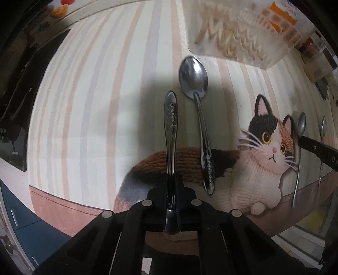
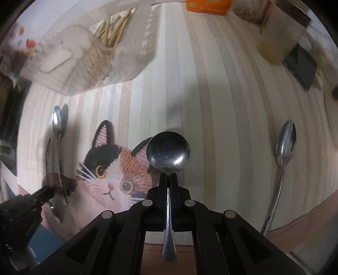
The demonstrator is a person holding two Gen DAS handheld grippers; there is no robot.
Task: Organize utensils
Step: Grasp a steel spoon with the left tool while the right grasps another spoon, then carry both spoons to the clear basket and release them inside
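My left gripper (image 1: 171,179) is shut on a steel utensil (image 1: 170,127), gripped near its head, its embossed handle pointing away above the striped cat mat (image 1: 84,105). A steel spoon (image 1: 198,110) lies on the mat just right of it. My right gripper (image 2: 168,177) is shut on a round-bowled spoon (image 2: 168,151), holding it by the neck with the bowl pointing forward. In the right wrist view the left gripper (image 2: 45,193) shows at lower left beside its utensil (image 2: 48,156) and the lying spoon (image 2: 57,124). Another spoon (image 2: 284,152) lies at right.
A clear plastic organizer tray (image 1: 243,36) holding wooden chopsticks (image 2: 112,31) stands at the mat's far side. An orange box (image 2: 208,5), a jar (image 2: 278,40) and a dark flat object (image 2: 301,65) stand beyond. The right gripper (image 1: 316,148) with spoons shows at the left view's right edge.
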